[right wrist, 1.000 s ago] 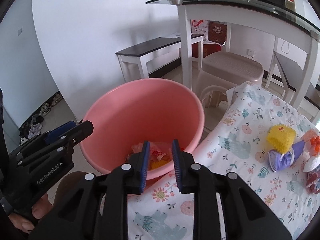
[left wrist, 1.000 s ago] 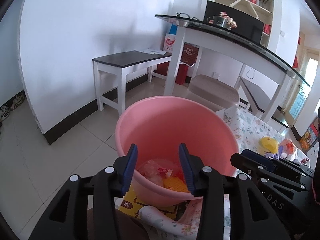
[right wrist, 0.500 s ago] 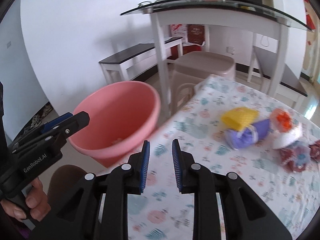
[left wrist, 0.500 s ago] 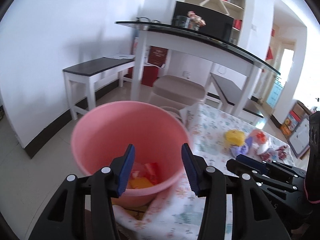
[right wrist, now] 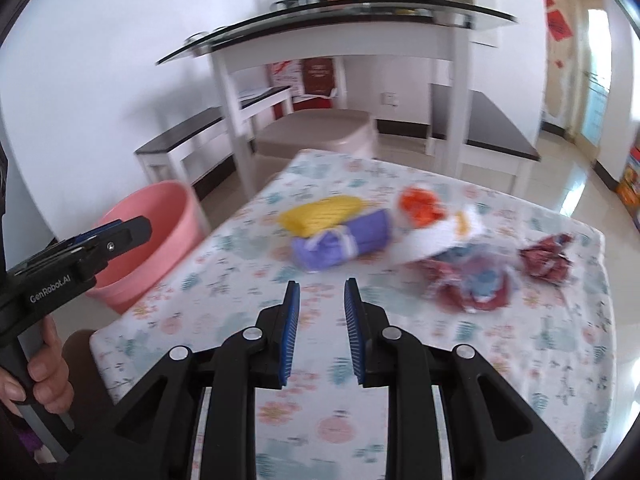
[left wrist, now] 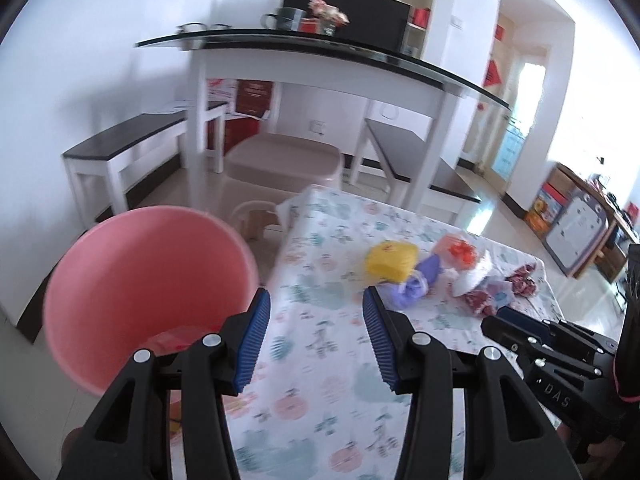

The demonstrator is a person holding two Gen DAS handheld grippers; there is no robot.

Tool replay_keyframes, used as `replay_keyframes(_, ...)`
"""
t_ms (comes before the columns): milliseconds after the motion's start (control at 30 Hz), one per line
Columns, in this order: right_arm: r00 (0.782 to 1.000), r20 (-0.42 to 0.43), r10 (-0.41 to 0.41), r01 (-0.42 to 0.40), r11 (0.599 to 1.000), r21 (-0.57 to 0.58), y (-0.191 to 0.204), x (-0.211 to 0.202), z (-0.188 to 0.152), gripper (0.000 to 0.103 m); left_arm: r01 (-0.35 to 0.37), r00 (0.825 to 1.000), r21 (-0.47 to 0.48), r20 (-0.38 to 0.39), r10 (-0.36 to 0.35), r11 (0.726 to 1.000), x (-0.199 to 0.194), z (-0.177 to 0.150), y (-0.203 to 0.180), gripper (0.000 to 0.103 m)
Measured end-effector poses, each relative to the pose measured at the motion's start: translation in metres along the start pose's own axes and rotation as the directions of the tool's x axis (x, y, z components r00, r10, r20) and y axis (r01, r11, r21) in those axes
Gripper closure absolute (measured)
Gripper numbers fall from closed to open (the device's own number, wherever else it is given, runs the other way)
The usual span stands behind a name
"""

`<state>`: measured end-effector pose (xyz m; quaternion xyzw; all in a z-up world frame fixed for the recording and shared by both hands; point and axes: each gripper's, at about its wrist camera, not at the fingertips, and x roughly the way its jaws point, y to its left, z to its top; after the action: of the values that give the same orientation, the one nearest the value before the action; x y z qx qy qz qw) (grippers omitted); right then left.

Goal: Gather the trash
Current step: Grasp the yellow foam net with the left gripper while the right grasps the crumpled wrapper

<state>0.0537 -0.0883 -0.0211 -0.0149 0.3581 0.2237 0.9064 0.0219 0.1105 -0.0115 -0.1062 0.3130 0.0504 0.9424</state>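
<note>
Pink plastic first: the basin (left wrist: 152, 292) we're using for trash sits off the left edge of the tabletop (left wrist: 320, 344), lower than it, and we can see some red and orange scraps already lying in its bottom. Our left claw (left wrist: 316, 312) hangs over the near left part of the floral cloth, right by the basin's rim, jaws spread wide with nothing between the blue pads. Our right claw (right wrist: 322, 292) is over the middle of the cloth, jaws parted a bit narrower, also pinching nothing. Further back on the cloth the leftover trash sits in a loose cluster: a yellow wrapper (right wrist: 320, 214) touching a purple bundle (right wrist: 344, 242) just in front of it, then an orange piece (right wrist: 420, 206) and a white wrapper (right wrist: 436, 236) to the right, and past those some dark red crumpled wrappers (right wrist: 544, 258) with a bluish bit mixed in, too blurry for us to say what exactly. Both views are smeared, so the small details are a wash. In the right view we can see the left claw from the side with a hand (right wrist: 44, 372) gripping its handle. Behind it all there's a tall white glass-topped table (left wrist: 320, 52) with a beige stool (left wrist: 284, 160) under it.
</note>
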Motion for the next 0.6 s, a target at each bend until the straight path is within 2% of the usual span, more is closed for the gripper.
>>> replay_keyframes(300,0.997,0.024,-0.070,0.066,0.988,0.140,-0.072,-0.007,0.002,0.080,0.083,0.994,0.125,-0.078,-0.074,0.989,0.060,0.025,-0.058,0.056)
replay_keyframes(467,0.998,0.005,-0.063,0.061,0.978,0.199,-0.102,-0.005,-0.005,0.080,0.096,0.988,0.209,-0.140,-0.067,0.973,0.101,0.030,-0.083,0.056)
replay_keyframes(600,0.999,-0.016,-0.049,0.051,0.968,0.244,-0.120,0.000,-0.011,0.080,0.074,0.984,0.265,-0.174,-0.028,0.962,0.130,0.027,-0.091,0.056)
